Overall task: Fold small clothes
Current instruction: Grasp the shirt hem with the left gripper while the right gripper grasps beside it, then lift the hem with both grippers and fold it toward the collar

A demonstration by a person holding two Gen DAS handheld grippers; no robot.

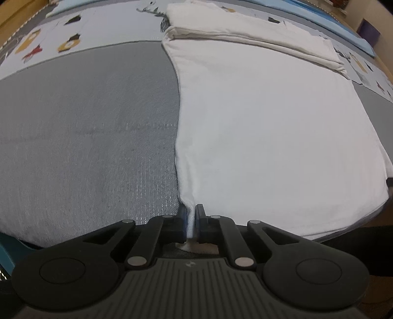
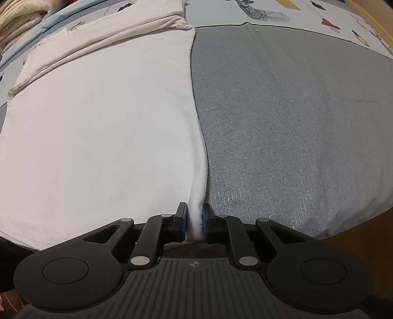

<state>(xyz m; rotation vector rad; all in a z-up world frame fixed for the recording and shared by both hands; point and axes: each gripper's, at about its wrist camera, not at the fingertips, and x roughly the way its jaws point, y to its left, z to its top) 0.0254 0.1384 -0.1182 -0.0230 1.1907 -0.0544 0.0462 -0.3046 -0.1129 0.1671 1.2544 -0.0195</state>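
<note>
White cotton garment (image 1: 270, 127): lying flat on the grey woven bedcover (image 1: 86, 135), its far end already doubled over into a thick band; it is sitting in front of both grippers, with its near corners in their jaws.
Left gripper (image 1: 189, 220): jaws closed on a pinch of the garment's near left corner, white cloth bunching between the blue pads.
Right gripper (image 2: 194, 222): jaws clamping the near right corner, a thicker wad of cloth showing between them.
Progress: judging by the narrow rectangle and the folded band at the far end, the early folds are looking done; the near edge is gripped but not yet carried over, so the closing fold and any smoothing are probably remaining.
Left view only: the garment's left edge, the cartoon-print sheet (image 1: 49, 41) beyond, and a blue strip (image 1: 331, 22) along the far side.
Right view only: the garment's right edge and a heap of cream fabric (image 2: 22, 17) at the far corner.
</note>
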